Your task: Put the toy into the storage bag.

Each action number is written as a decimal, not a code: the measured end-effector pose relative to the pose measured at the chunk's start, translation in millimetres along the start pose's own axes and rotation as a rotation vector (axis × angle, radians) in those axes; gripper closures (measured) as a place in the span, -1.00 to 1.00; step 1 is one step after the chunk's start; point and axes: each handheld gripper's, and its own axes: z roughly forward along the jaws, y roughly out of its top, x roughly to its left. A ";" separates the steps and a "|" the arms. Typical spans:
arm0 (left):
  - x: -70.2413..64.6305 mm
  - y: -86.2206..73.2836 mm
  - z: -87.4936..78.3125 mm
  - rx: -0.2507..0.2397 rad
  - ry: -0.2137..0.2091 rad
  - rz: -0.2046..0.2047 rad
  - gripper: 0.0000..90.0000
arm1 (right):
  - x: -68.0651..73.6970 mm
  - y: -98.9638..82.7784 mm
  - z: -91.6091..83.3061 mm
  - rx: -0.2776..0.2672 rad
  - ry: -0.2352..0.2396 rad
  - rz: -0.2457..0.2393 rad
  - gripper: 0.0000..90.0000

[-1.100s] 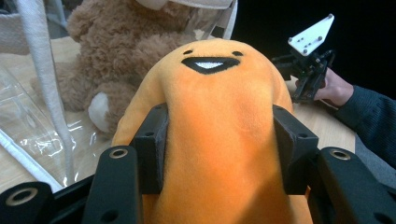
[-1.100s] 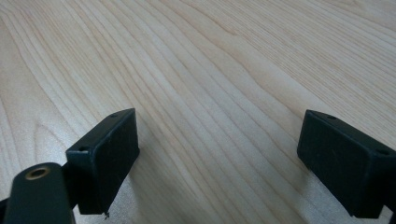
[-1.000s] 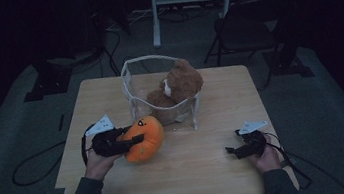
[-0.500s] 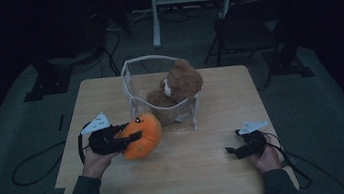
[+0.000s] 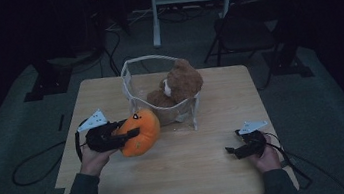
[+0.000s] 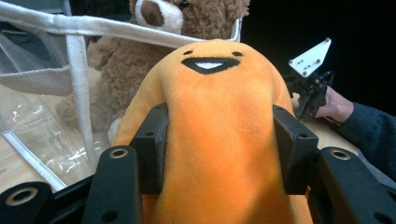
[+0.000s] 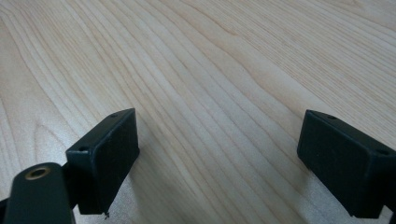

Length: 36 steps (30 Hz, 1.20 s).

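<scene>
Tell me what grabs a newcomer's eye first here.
The orange plush with a smiling face, squeezed in the left gripper just in front of the basket. Next, the brown teddy bear sitting inside that clear, white-rimmed basket at the table's middle.

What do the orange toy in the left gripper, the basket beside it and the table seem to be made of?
Orange pumpkin plush: soft short-pile fabric; it bulges between the left gripper pads.
Basket: clear glossy plastic film, judging by creases and glints, with white woven fabric trim.
Teddy bear inside: shaggy brown plush.
Table: light wood or wood-look laminate, matte, with visible grain lines.
</scene>
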 end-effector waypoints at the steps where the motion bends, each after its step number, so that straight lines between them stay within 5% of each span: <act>1: 0.0 0.0 0.0 0.000 0.000 0.000 0.06 | 0.0 0.0 0.0 0.000 0.000 0.000 -0.74; 36: 0.4 20.3 -13.6 -0.043 0.021 0.030 0.06 | 0.0 0.0 0.0 -0.001 0.000 0.000 -0.74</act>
